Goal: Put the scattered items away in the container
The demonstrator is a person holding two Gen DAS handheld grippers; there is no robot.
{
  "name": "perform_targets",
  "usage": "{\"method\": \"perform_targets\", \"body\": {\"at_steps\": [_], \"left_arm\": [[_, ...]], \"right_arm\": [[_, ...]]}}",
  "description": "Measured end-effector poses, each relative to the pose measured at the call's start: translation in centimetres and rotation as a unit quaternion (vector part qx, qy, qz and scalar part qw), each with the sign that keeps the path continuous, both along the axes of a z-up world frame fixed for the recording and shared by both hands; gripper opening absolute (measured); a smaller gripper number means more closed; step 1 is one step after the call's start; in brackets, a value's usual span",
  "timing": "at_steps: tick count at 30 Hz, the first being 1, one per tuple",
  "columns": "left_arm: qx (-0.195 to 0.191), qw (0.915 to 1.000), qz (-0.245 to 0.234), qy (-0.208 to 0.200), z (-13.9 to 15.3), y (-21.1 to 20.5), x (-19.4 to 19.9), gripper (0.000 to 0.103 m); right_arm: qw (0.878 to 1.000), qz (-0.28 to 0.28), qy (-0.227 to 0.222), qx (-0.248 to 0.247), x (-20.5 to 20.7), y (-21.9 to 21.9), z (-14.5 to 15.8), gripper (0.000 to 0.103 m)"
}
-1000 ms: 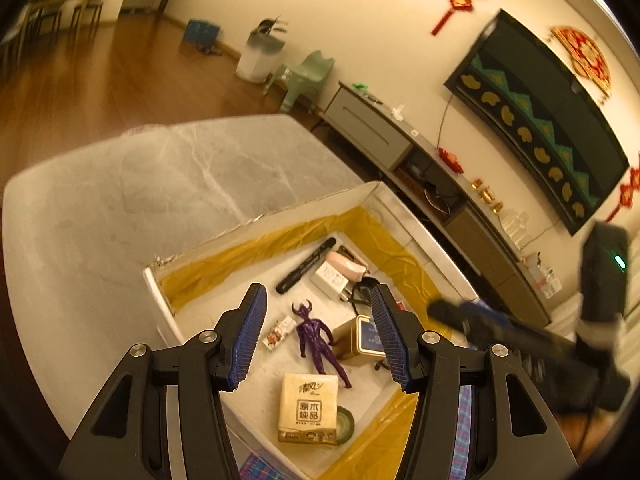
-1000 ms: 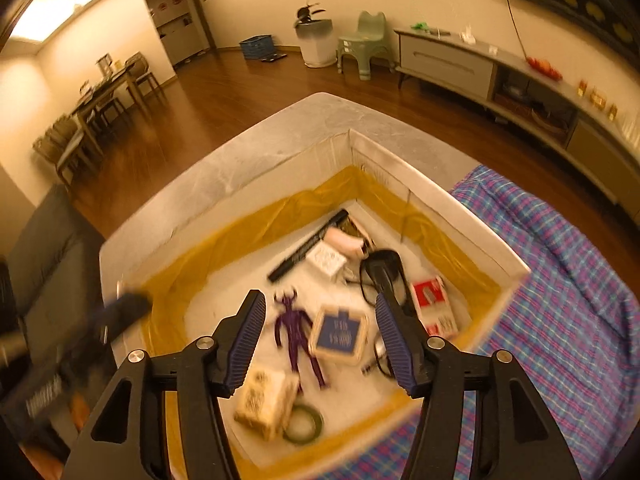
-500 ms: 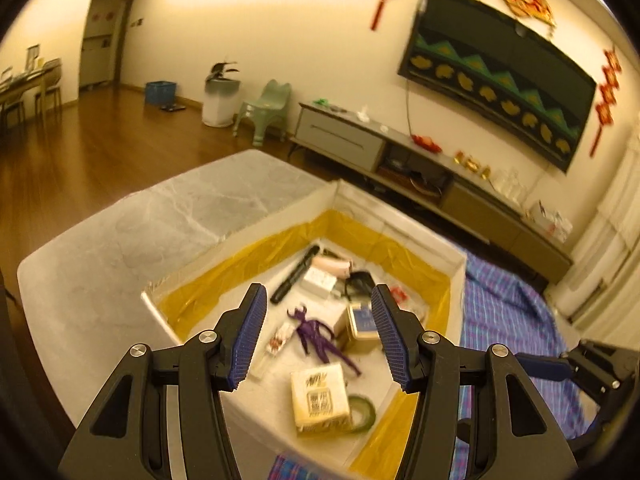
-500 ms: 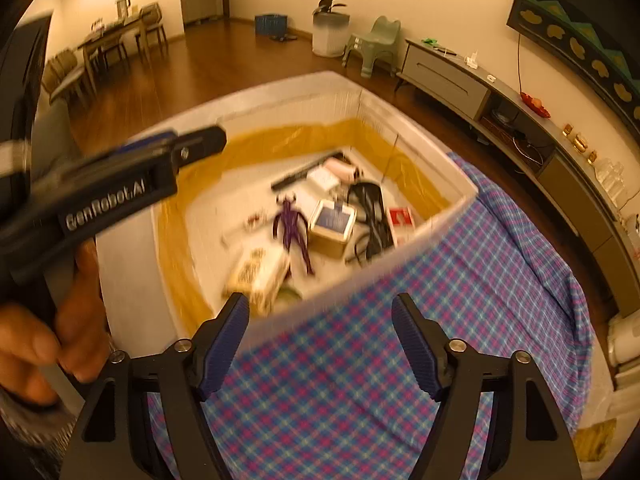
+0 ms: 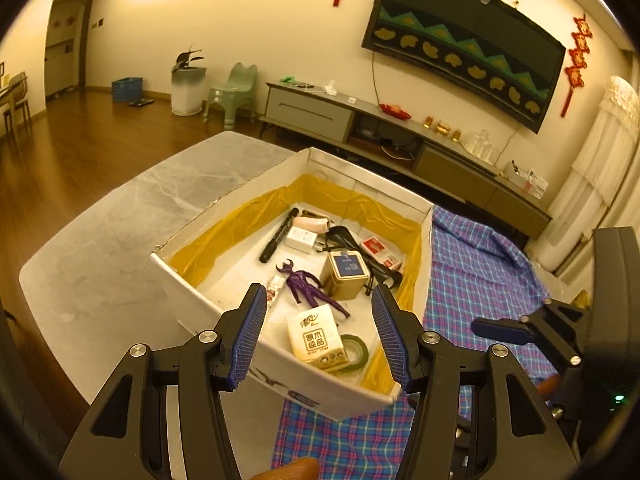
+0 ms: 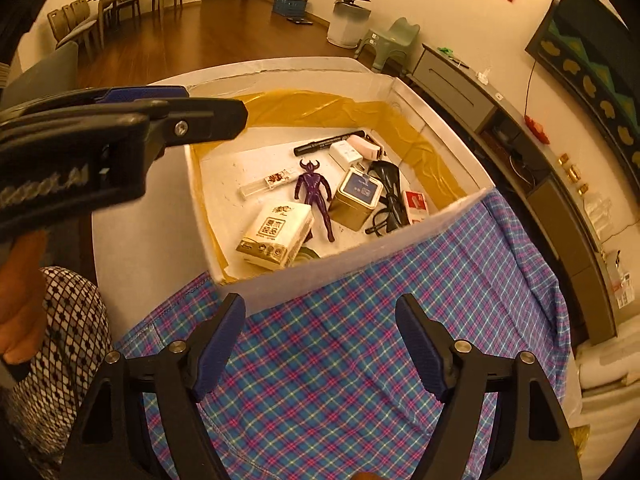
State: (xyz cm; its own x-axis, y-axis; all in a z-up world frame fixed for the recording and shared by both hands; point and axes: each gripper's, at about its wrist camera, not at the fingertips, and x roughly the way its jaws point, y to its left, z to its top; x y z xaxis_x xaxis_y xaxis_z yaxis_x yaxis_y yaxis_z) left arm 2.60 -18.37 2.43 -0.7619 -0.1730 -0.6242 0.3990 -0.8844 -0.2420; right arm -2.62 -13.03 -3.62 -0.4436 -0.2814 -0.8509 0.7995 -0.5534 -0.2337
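A white box (image 5: 208, 304) lined with yellow tape (image 6: 460, 208) holds several items: a purple figure (image 5: 308, 290) (image 6: 316, 192), a gold tin (image 5: 346, 276) (image 6: 358, 198), a tissue pack (image 5: 316, 338) (image 6: 276, 236), a black marker (image 5: 278, 236) (image 6: 328, 144), black glasses (image 6: 390, 188), a tape roll (image 5: 354, 350). My left gripper (image 5: 318, 334) is open and empty, above the box's near wall. My right gripper (image 6: 320, 346) is open and empty over the plaid cloth (image 6: 360, 352), short of the box.
The box sits on a grey marble table (image 5: 120, 232); the plaid cloth (image 5: 480, 264) covers its right part. The left gripper's body (image 6: 100, 136) crosses the right wrist view at left. A TV cabinet (image 5: 400, 144) and a green chair (image 5: 236, 92) stand behind.
Both grippers have drawn back from the box, the right one out over the plaid cloth. Both stayed open and empty. The items in the box have not moved.
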Motion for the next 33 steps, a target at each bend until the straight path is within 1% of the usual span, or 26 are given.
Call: {"method": "perform_targets", "body": {"at_steps": [11,20,24,33], "left_arm": [[0.001,0.9999,0.008,0.006,0.6,-1.1,1.3,0.058],[-0.007,1.0000,0.005,0.005,0.8,-0.7,1.4,0.058],[0.004,1.0000,-0.001,0.004,0.7,-0.8,1.3,0.058],[0.002,1.0000,-0.001,0.001,0.6,-0.7,1.3,0.058]], "right_arm": [[0.999,-0.030,-0.014,-0.022,-0.2,-0.8,0.4,0.078],[0.999,-0.031,-0.027,-0.025,-0.1,-1.0,0.3,0.078],[0.998,-0.033,-0.038,-0.030,-0.3,-1.0,0.2,0.078],[0.998,-0.034,-0.045,-0.036,-0.5,-0.8,0.1,0.078]]}}
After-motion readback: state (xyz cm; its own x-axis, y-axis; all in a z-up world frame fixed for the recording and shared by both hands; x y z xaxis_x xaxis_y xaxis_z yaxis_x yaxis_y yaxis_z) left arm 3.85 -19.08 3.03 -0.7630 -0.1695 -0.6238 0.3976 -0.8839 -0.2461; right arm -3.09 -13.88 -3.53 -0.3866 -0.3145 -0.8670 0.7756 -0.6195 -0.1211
